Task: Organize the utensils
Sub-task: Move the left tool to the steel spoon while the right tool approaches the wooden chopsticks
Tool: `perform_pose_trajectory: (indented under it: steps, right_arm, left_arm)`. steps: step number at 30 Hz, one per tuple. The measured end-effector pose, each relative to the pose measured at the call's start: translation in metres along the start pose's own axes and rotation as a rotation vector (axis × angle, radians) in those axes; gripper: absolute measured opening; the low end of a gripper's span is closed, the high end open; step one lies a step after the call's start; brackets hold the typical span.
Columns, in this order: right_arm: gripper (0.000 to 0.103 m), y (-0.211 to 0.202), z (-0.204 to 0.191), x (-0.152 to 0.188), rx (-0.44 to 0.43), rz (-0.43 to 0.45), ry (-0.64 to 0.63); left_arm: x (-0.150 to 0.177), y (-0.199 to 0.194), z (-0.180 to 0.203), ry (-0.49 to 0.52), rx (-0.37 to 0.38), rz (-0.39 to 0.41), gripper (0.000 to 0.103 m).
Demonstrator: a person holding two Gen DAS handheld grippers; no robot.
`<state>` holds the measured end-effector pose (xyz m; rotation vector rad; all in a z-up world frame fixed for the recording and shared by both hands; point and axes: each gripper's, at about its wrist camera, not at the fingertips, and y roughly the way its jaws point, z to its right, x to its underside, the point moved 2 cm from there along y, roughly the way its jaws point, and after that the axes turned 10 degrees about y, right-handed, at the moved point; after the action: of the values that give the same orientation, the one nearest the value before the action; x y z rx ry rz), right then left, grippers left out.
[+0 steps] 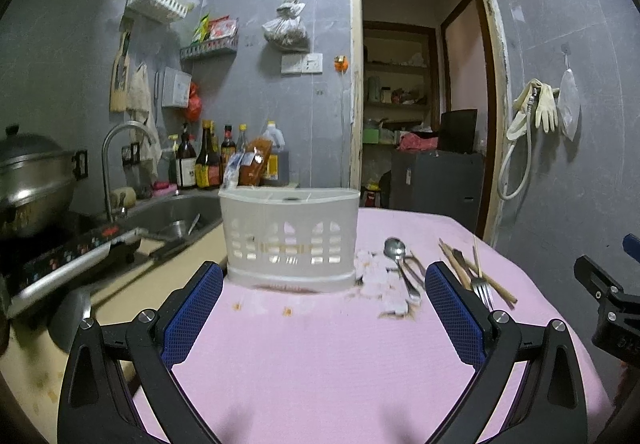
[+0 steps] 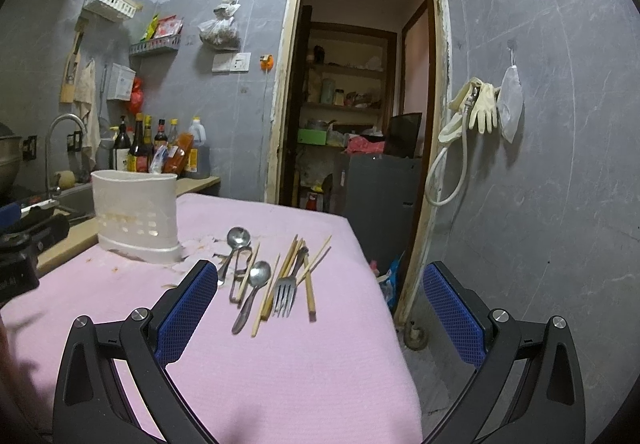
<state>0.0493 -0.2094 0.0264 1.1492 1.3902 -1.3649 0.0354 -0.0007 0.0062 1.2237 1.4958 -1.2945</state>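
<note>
1. Over the pink tablecloth (image 1: 320, 356), in the left wrist view, the left gripper (image 1: 324, 308) hangs level and points at the white slotted utensil holder (image 1: 290, 240). Its blue-padded fingers (image 1: 192, 312) are spread wide, with nothing between them.
2. The holder stands upright just beyond the fingertips, centred in the gap but apart from both pads. A spoon (image 1: 396, 250), a fork (image 1: 482, 290) and chopsticks (image 1: 476, 272) lie to its right, near the right-hand finger.
3. Bottles (image 1: 206, 160) by the sink (image 1: 176, 212) carry labels, too blurred to read.
4. In the right wrist view, the right gripper (image 2: 320, 304) is likewise level above the cloth, fingers (image 2: 454, 314) released wide and empty.
5. Two spoons (image 2: 256, 278), a fork (image 2: 285, 294) and chopsticks (image 2: 308, 292) lie flat in a loose bundle ahead, nearer the left finger, untouched. The holder (image 2: 136, 220) stands further back on the left, at the cloth's edge.
6. No writing is legible here.
</note>
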Motion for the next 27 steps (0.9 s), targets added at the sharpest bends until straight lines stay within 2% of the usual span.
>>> perform_pose_trajectory:
  steps: [4,7,10,15,22,23,24,27]
  right_arm:
    - [0.103,0.015,0.011,-0.013,-0.01,0.006,-0.012]
    - [0.103,0.031,0.016,-0.022,-0.046,-0.025,-0.026]
    - [0.103,0.05,0.022,-0.031,-0.084,-0.061,-0.031]
    - [0.103,0.093,0.041,-0.041,-0.163,-0.17,0.005]
    - [0.101,0.149,0.06,-0.045,-0.21,-0.289,0.048]
    - [0.1,0.157,0.062,-0.045,-0.218,-0.311,0.059]
    - [0.094,0.166,0.065,-0.044,-0.227,-0.338,0.075]
    - [0.079,0.186,0.07,-0.04,-0.237,-0.395,0.099]
  left_arm:
    - [-0.016,0.022,-0.001,0.02,0.047,-0.002,0.099]
    - [-0.025,0.042,-0.001,0.004,0.126,-0.046,0.099]
    - [-0.035,0.061,0.003,0.002,0.168,-0.089,0.099]
    - [-0.049,0.091,0.023,0.041,0.231,-0.137,0.099]
    - [-0.055,0.141,0.056,0.093,0.313,-0.189,0.098]
    - [-0.056,0.15,0.06,0.104,0.32,-0.199,0.093]
    - [-0.056,0.158,0.064,0.109,0.323,-0.206,0.084]
    - [-0.054,0.187,0.072,0.098,0.352,-0.256,0.071]
